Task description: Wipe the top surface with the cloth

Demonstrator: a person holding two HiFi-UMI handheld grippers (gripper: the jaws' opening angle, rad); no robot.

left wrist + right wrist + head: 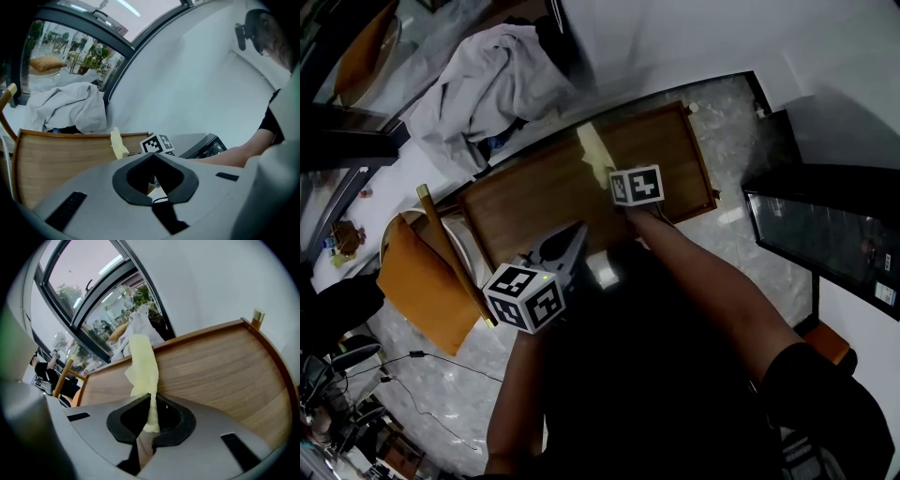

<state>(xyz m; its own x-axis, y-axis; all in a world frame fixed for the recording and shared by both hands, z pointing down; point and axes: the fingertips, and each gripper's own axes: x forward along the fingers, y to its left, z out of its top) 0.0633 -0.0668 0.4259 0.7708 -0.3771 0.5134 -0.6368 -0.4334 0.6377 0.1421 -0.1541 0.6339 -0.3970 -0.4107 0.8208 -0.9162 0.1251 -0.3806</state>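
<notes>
A wooden table top [534, 202] with a raised rim lies ahead of me. My right gripper [619, 178] hovers over its near middle, shut on a pale yellow cloth [593, 148]. In the right gripper view the cloth [142, 365] rises from between the jaws [151, 398] and stands over the wood [215, 369]. My left gripper [577, 232] hangs at the table's near edge, shut, with nothing in it. The left gripper view shows its jaws [152, 157] closed, with the cloth [117, 143] and the right gripper's marker cube [157, 144] beyond.
A heap of grey-white fabric [483, 80] lies past the table's far left corner. A chair with an orange cushion [422, 286] stands at the table's left. A black-framed screen [825, 234] sits to the right. Cables [412, 375] run over the marble floor.
</notes>
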